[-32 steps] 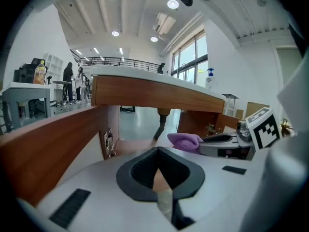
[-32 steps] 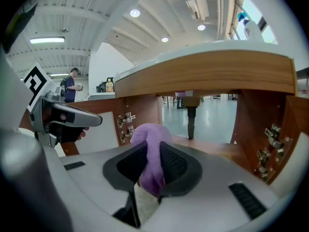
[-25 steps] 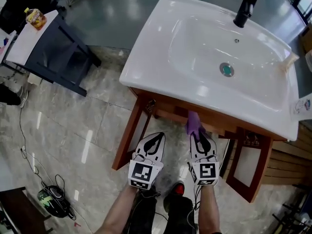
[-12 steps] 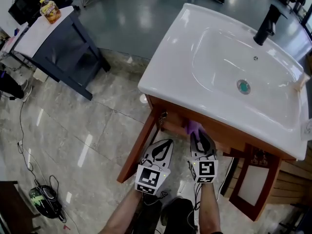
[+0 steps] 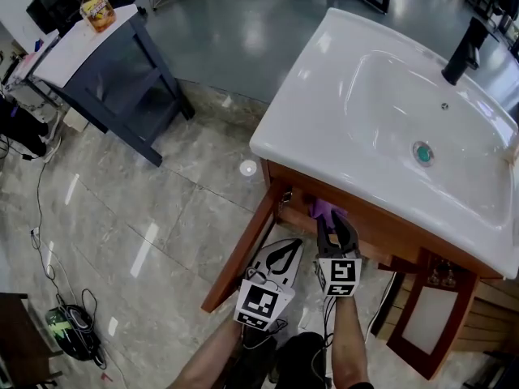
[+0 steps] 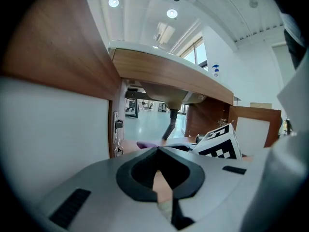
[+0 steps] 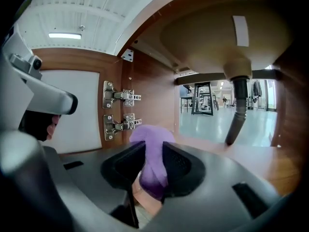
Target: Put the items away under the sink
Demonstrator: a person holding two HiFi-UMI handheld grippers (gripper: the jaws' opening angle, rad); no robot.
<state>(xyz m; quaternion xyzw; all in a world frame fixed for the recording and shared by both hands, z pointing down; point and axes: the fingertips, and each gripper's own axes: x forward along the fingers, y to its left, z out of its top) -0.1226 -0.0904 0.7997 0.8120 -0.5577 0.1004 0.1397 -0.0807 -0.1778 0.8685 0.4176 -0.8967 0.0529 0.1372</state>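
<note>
A soft purple item (image 7: 152,153) sits between the jaws of my right gripper (image 7: 153,148). It touches both pads, and the jaws have just been opening. In the head view the right gripper (image 5: 334,217) reaches into the open wooden cabinet (image 5: 357,229) under the white sink (image 5: 324,79), with the purple item (image 5: 323,210) at its tip. My left gripper (image 5: 289,245) hangs just left of it, outside the cabinet front. It is shut and empty, as the left gripper view shows (image 6: 157,149).
The left cabinet door (image 5: 243,254) and the right door (image 5: 422,314) stand open. Inside are door hinges (image 7: 118,110) and a grey drain pipe (image 7: 236,115). A dark side table (image 5: 122,63) carries a snack bag (image 5: 97,10). Cables (image 5: 69,331) lie on the floor.
My right gripper has moved forward under the sink's edge into the cabinet, carrying the purple item. The left gripper has sunk a little beside it.
</note>
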